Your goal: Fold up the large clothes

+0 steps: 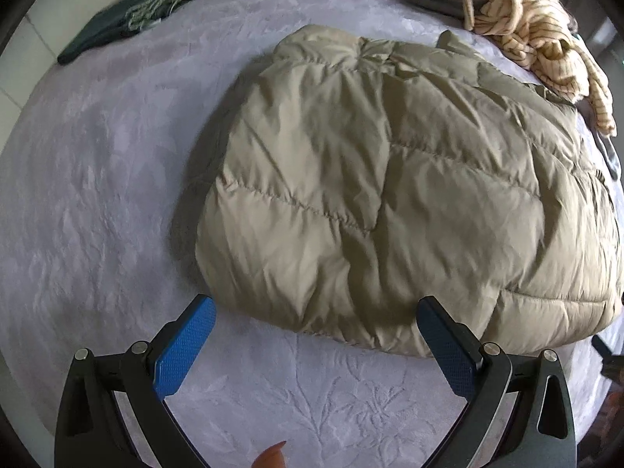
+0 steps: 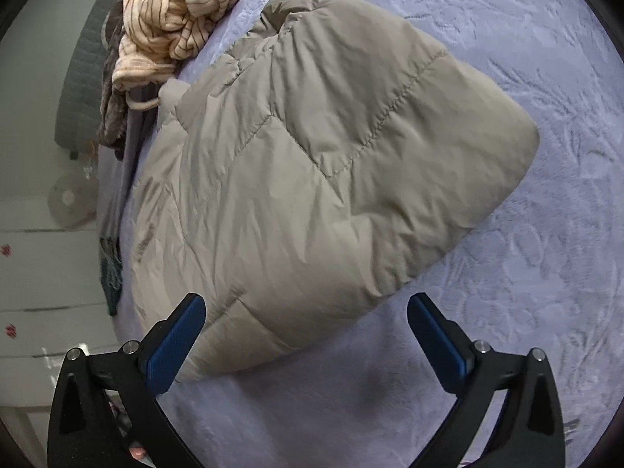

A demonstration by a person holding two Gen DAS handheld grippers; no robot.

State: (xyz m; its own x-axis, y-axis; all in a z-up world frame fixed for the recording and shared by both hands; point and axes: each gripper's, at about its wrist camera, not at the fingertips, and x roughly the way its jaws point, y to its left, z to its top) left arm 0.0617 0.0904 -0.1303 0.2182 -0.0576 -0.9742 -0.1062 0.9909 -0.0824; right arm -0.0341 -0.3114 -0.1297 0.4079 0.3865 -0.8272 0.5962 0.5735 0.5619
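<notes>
Bedspread [image 1: 97,195]: lavender, embossed, spread under everything.
Puffer jacket [image 1: 390,195]: khaki, folded into a bundle mid-bed.
Striped garment [image 1: 538,39]: cream, heaped just beyond the jacket.
Dark scarf [image 1: 128,19]: fringed, well apart.
Left gripper [image 1: 316,312]: wide open, empty, at the jacket's near edge.
Right gripper [image 2: 306,308]: wide open, empty, straddling the jacket's corner.

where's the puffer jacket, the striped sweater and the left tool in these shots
puffer jacket [image 1: 390,195]: left wrist view, middle of its quilted top panel
striped sweater [image 2: 175,19]: right wrist view, bunched middle of the pile
left tool [image 1: 316,335]: left wrist view, midway between its blue fingertips
</notes>
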